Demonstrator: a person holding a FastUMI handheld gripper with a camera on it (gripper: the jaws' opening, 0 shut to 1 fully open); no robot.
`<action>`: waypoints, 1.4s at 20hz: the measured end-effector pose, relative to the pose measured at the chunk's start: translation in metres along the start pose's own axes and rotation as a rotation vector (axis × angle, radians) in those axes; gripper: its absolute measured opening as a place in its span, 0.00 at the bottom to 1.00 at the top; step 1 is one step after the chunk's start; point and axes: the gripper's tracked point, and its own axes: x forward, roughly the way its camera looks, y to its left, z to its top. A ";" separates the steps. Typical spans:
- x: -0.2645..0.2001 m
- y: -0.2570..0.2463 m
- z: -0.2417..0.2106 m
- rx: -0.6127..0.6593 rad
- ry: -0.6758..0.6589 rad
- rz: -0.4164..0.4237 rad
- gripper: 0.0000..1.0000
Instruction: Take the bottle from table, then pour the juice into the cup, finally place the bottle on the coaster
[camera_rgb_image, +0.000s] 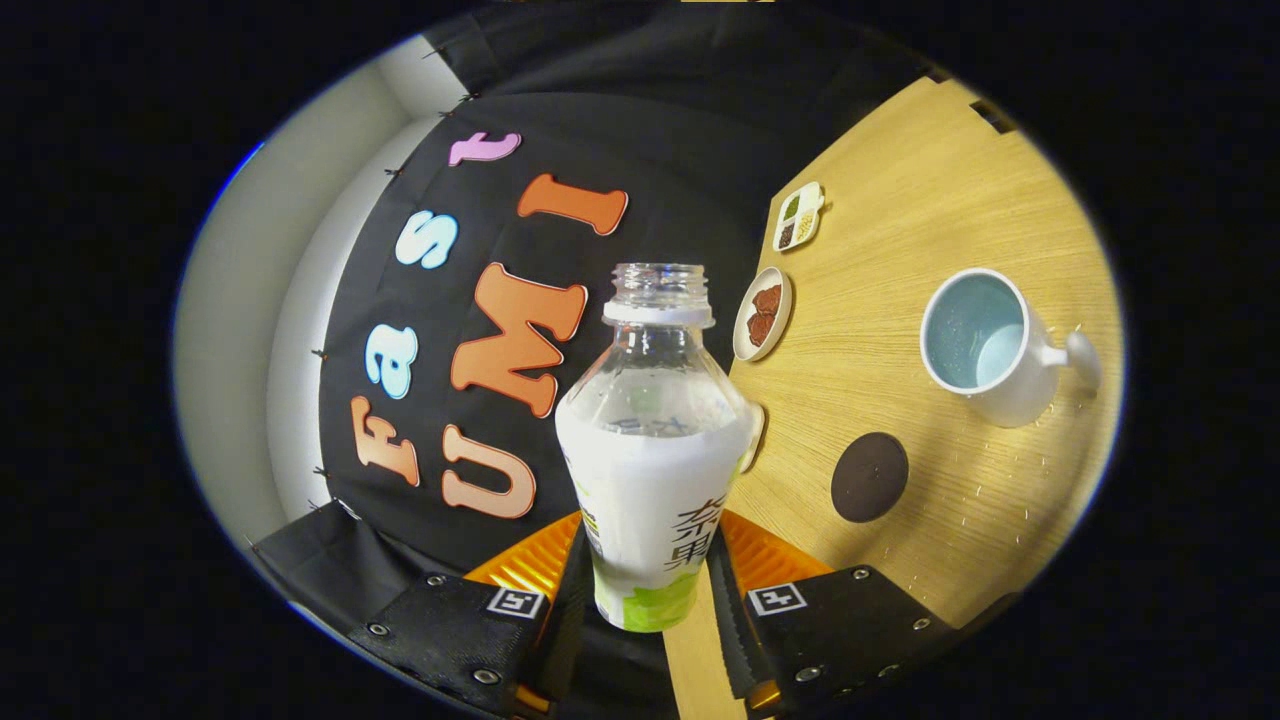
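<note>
Gripper view is showing the gripper (650, 590) clamping both fingers on the lower body of the uncapped bottle (655, 450), lifted and tilting near the cup (985, 345); likely light, thin-walled, slippery plastic, so gripping low seems right.

White-and-green bottle (650, 470), pale-blue-lined white cup (985, 345), dark coaster (870, 477).

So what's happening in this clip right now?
A handheld gripper is shut on an uncapped juice bottle, held between its fingers and lifted off the wooden table. The view is rolled, so the gripper seems tilted. Beyond the fingers sit a white mug and a dark round coaster, bare for now. Two small snack dishes lie further back. Whether pouring has happened is unclear.
</note>
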 end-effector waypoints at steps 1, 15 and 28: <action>0.002 -0.005 0.000 0.020 0.003 -0.014 0.59; 0.007 -0.008 0.004 0.258 0.002 -0.019 0.59; 0.005 -0.010 0.008 0.373 -0.006 -0.016 0.59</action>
